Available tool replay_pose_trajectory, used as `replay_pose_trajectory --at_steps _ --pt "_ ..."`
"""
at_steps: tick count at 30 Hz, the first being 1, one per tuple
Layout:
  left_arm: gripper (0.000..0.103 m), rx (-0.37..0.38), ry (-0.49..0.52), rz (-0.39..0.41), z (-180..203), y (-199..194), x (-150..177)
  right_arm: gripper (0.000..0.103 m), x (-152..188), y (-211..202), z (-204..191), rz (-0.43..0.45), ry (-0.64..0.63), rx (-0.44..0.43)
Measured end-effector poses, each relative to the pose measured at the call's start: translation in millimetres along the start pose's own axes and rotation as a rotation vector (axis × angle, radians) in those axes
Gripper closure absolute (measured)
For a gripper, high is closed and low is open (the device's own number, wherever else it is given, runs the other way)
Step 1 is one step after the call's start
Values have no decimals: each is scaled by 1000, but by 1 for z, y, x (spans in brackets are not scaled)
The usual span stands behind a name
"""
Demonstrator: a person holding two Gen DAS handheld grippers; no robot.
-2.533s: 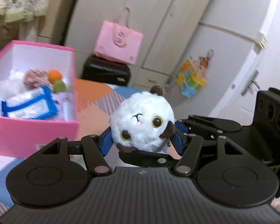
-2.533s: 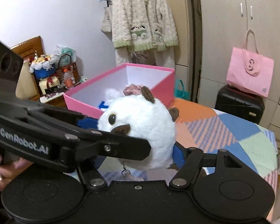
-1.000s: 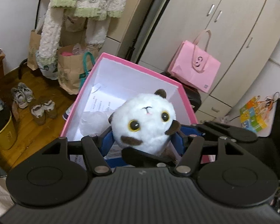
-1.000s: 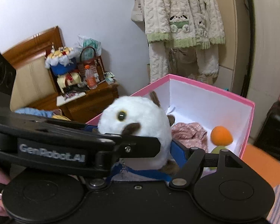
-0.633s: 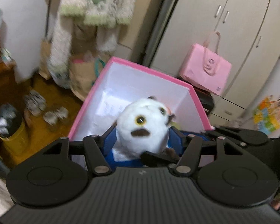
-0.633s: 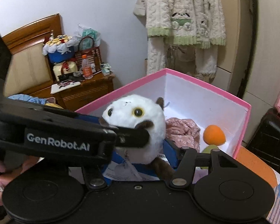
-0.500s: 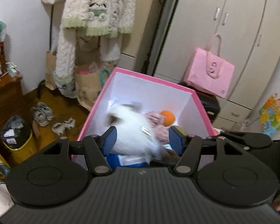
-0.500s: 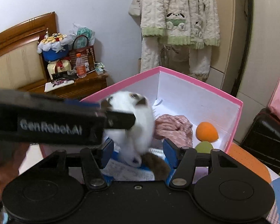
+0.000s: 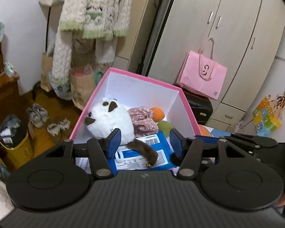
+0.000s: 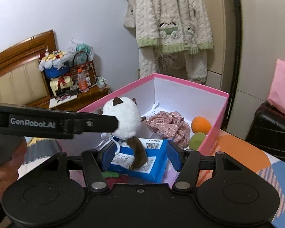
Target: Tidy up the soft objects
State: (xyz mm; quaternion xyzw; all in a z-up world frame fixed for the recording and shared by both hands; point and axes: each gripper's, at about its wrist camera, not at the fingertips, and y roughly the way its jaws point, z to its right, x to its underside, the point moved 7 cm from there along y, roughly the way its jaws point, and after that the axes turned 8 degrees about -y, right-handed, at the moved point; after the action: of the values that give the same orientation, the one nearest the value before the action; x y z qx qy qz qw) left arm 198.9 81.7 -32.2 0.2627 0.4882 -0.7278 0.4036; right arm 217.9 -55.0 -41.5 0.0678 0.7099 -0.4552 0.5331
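A white round plush (image 9: 110, 121) with brown ears and tail lies on its side inside the pink box (image 9: 142, 76), resting on a blue packet (image 9: 142, 157). In the right wrist view the plush (image 10: 123, 117) shows its back, tail draped over the blue packet (image 10: 153, 159). My left gripper (image 9: 144, 142) hovers over the box's near end; its jaws are closing and grip nothing. My right gripper (image 10: 140, 156) is open above the packet, also gripping nothing. A pink floral cloth (image 10: 167, 125), an orange ball (image 10: 200, 124) and a green ball (image 10: 196, 140) lie further in.
A cream cardigan (image 10: 172, 19) hangs behind the pink box (image 10: 190, 82). A pink bag (image 9: 201, 79) sits on a black suitcase (image 9: 199, 106) by the wardrobe. Shoes (image 9: 38, 115) lie on the floor at left. A person's hand (image 10: 1, 171) holds the left tool.
The plush was held up between both grippers. Both have let go, and it has dropped into the pink box onto the blue packet.
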Motion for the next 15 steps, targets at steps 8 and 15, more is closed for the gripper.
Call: replay_pose_trajectory --at_steps 8,15 --pt "44 23 47 25 19 -34 13 36 12 -49 -10 52 -12 56" --pt "42 64 121 71 41 -71 26 35 29 -98 -12 96 -13 135"
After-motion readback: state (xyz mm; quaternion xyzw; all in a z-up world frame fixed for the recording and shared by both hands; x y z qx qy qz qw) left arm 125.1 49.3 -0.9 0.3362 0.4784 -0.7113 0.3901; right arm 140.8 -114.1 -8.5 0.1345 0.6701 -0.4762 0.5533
